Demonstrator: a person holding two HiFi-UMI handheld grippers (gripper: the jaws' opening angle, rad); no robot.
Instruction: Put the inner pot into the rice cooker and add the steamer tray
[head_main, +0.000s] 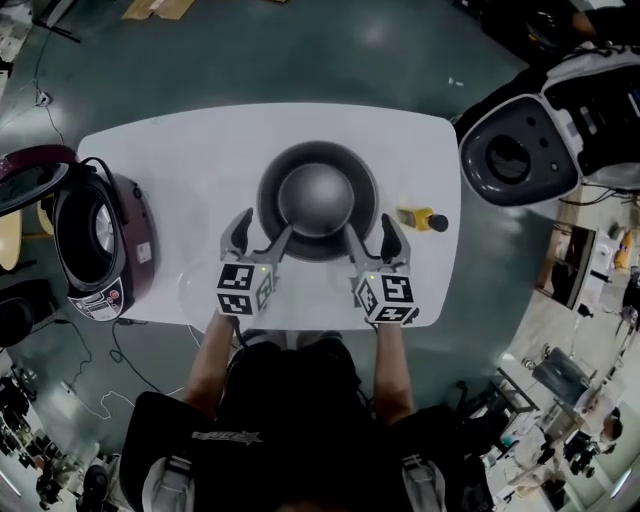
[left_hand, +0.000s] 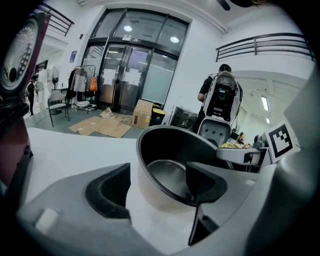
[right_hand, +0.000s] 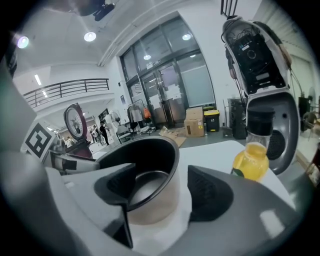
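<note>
Inner pot (head_main: 318, 200): dark, round and upright on the white tabletop (head_main: 180, 160). It sits about mid-width, toward the person's side, outside the cooker.

Left hand-held gripper (head_main: 259, 239): at the inner pot's near-left rim. The jaws are spread and clamp nothing. In the left gripper view (left_hand: 157, 189) the pot's near wall stands between the jaws. The inner pad shows against the pot's dark inside and the outer pad is outside the wall. Whether either pad touches the pot cannot be told.

Right hand-held gripper (head_main: 373, 240): at the inner pot's near-right rim, mirroring the left one. The jaws are spread and clamp nothing. In the right gripper view (right_hand: 162, 192) the pot's wall again stands between the jaws, one pad over the rim and the other outside it. Contact cannot be told.

Rice cooker (head_main: 100, 240): well to the left of the inner pot. The body is maroon and the lid (head_main: 35, 170) is raised.

Juice bottle (right_hand: 252, 160): just right of the inner pot, apart from it. It holds yellow liquid, has a black cap and stands upright.

White-and-grey machine (head_main: 520, 155): farther right of the inner pot, past the bottle.

Person with a backpack rig (left_hand: 222, 95): standing beyond the inner pot in the left gripper view, back turned.
</note>
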